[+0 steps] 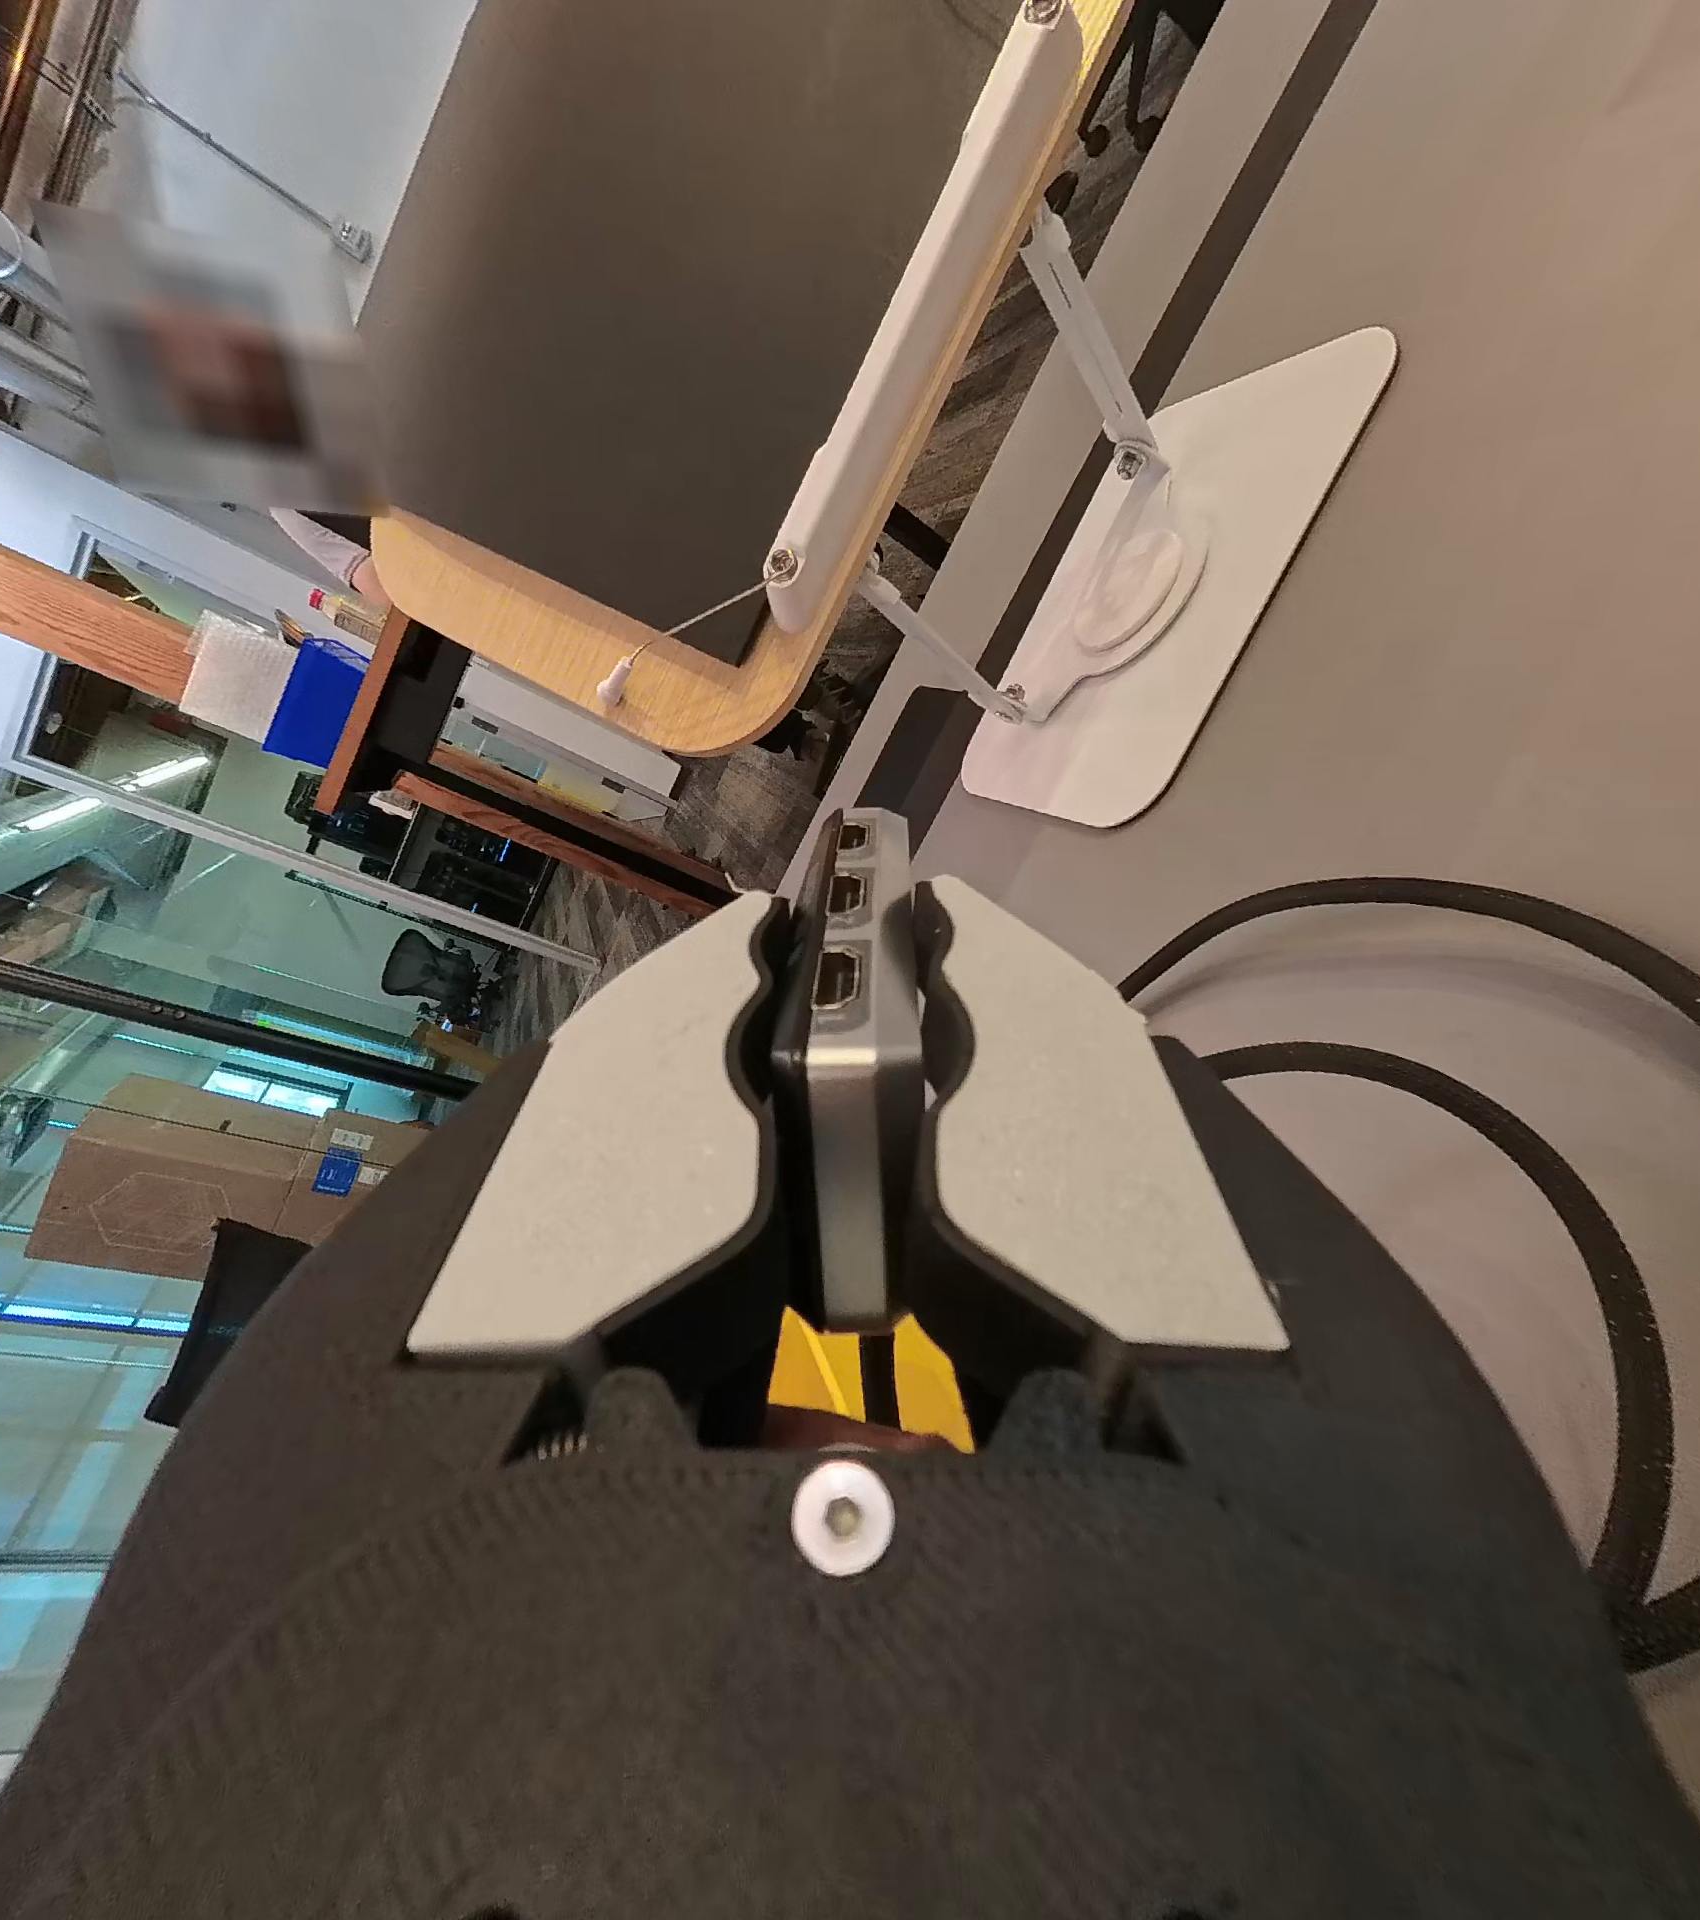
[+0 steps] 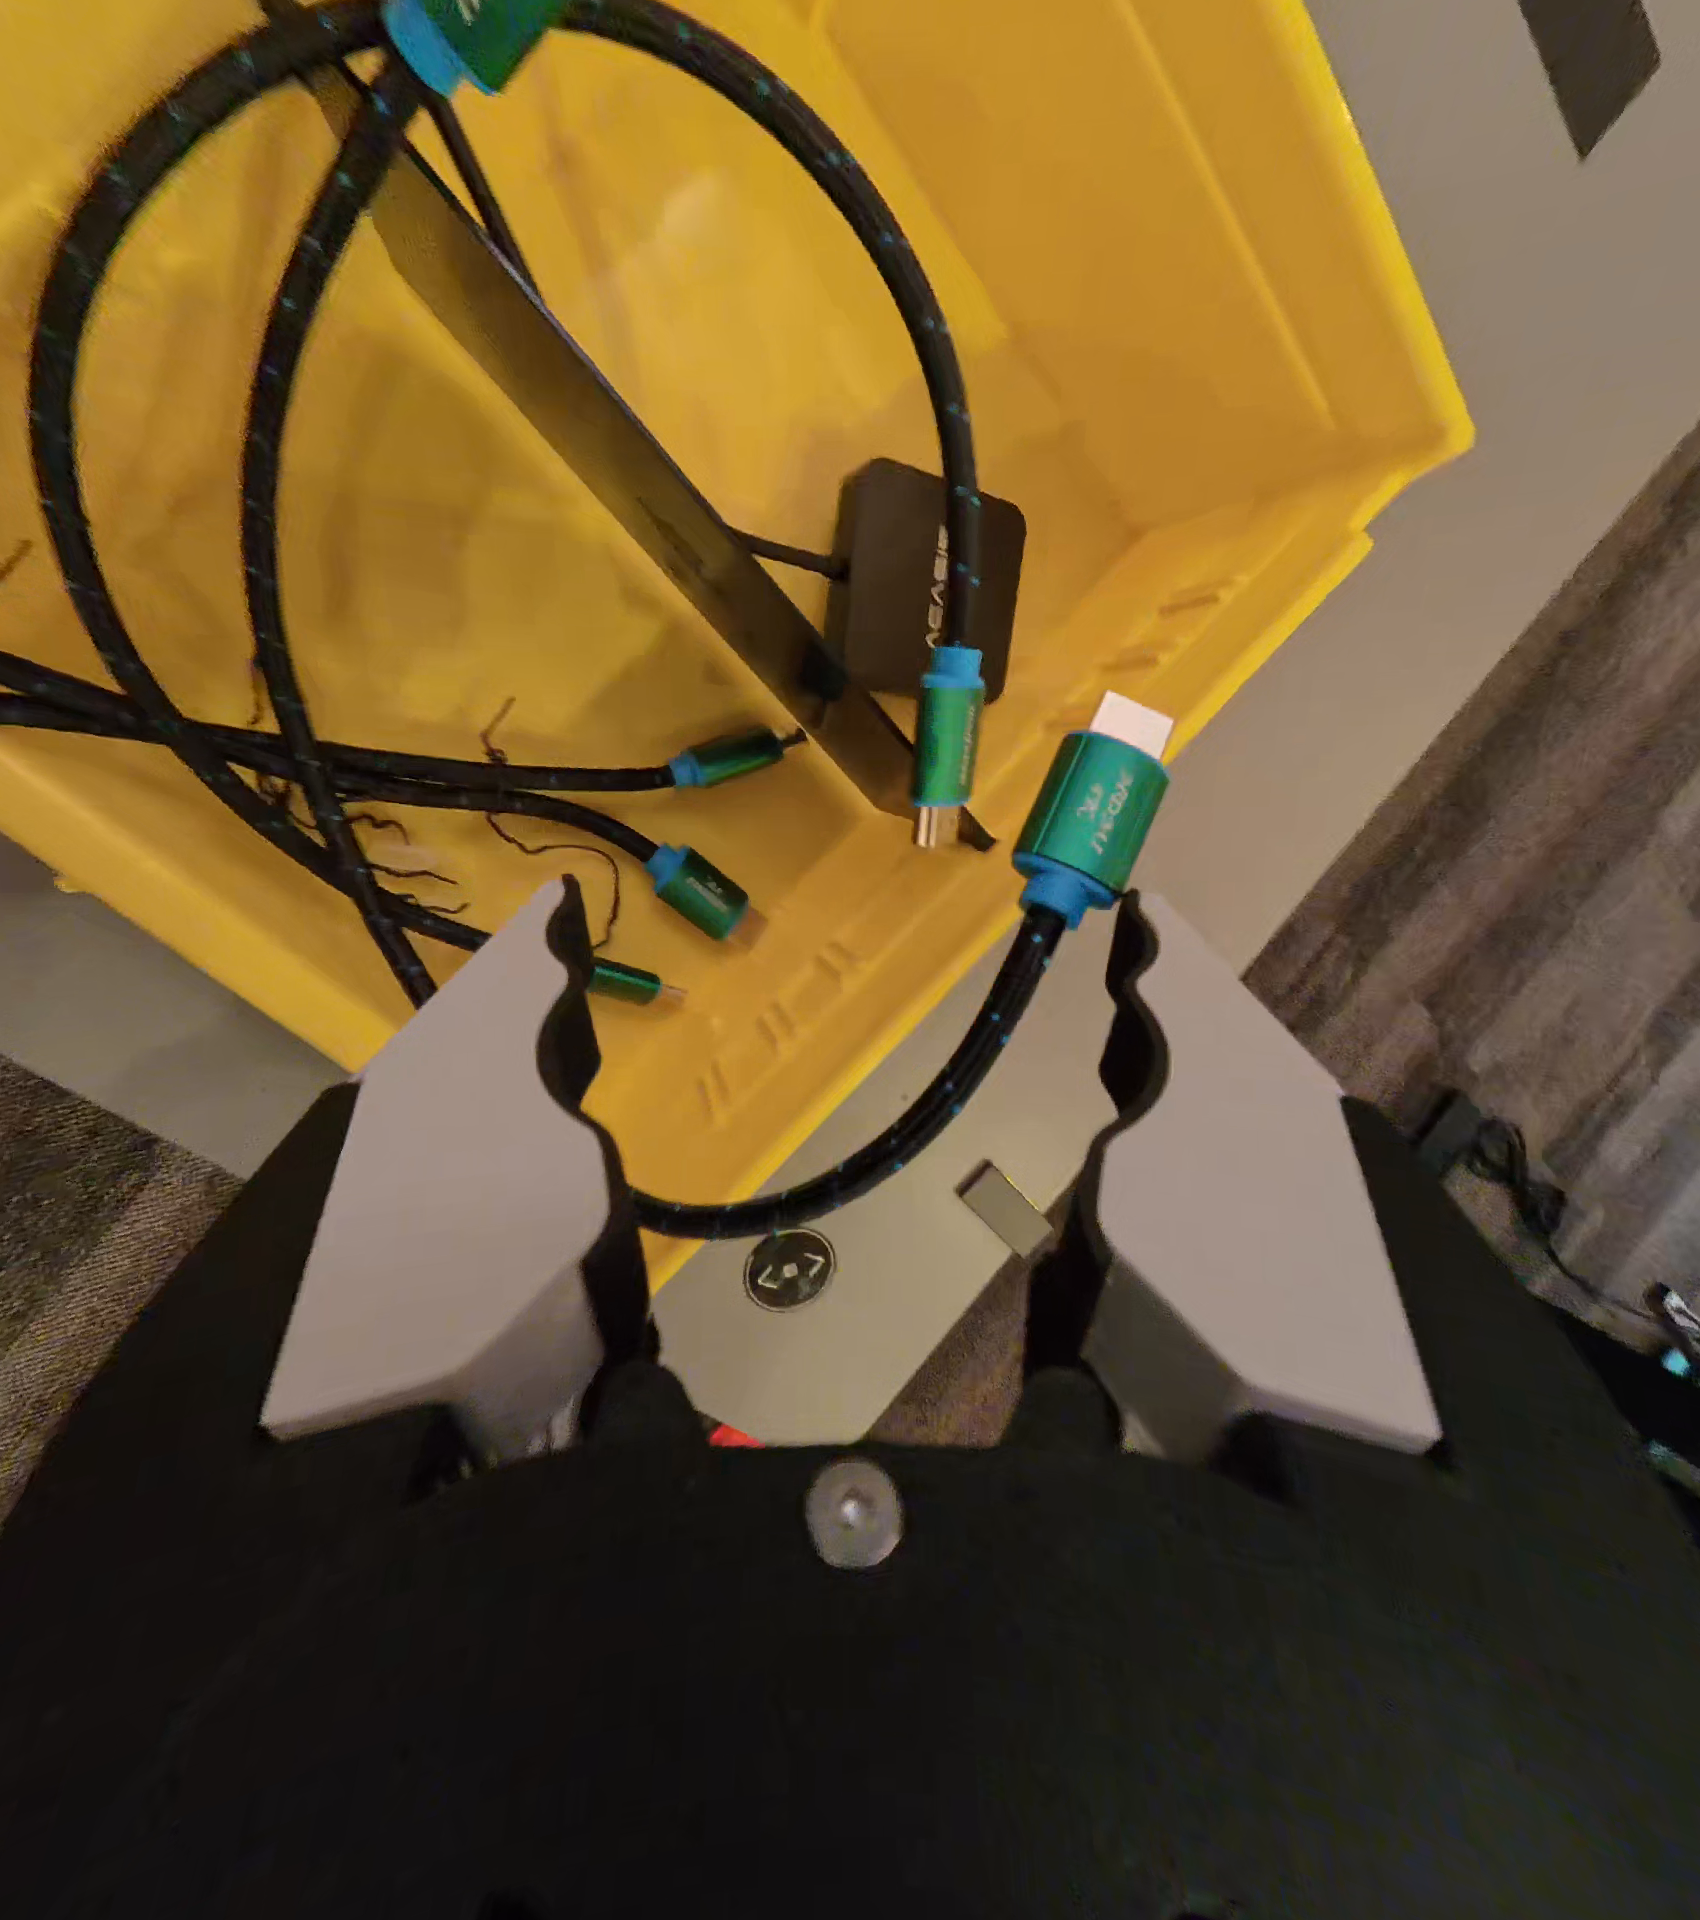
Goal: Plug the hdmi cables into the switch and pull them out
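The left hand-held gripper [image 1: 846, 935], matte black with flat grey fingers, is clamped narrowly on a slim dark-grey metal HDMI switch [image 1: 851, 1122] held on edge, its three ports showing, over the grey table [image 1: 1448, 623] beside a looped black braided cable [image 1: 1604, 1299]. The right hand-held gripper [image 2: 846, 935] stands wide apart, gripping nothing; a braided black cable with a green metal plug [image 2: 1090, 821] curves between its fingers, touching the right one. Behind lies a yellow plastic bin [image 2: 1137, 312] holding more cables [image 2: 150, 416].
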The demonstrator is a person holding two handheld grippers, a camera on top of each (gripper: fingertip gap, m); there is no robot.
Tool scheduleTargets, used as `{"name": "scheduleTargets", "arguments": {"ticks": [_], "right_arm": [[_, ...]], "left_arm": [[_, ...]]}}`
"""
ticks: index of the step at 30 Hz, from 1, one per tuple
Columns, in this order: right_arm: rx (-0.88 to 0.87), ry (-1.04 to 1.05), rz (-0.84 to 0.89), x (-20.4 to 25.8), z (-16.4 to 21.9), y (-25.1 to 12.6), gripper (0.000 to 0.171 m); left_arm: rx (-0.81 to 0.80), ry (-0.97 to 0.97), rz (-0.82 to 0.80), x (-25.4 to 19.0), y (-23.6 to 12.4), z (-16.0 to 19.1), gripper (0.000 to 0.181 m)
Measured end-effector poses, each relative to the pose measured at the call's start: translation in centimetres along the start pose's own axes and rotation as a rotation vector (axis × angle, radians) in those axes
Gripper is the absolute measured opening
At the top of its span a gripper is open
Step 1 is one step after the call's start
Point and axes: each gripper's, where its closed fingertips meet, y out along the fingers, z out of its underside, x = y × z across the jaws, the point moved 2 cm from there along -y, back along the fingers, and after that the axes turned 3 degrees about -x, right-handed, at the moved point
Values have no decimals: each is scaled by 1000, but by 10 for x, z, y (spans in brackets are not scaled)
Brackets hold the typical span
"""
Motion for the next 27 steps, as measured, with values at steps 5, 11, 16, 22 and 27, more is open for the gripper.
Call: {"name": "scheduleTargets", "arguments": {"ticks": [5,11,16,22,27], "right_arm": [[-12,77,39,-16,2,-3,112],[-8,104,27,-10,7,-30,70],[-119,16,-12,42,-27,-43,51],[-489,-308,-157,176,-174,-65,60],[-746,-581,-193,260,-289,-72,64]], "left_arm": [[4,-1,3,0,0,0,22],[5,-4,-2,2,-1,0,22],[-5,-3,1,1,-1,-3,21],[-51,-2,6,0,-5,-24,22],[-143,48,62,-11,-16,-51,21]]}}
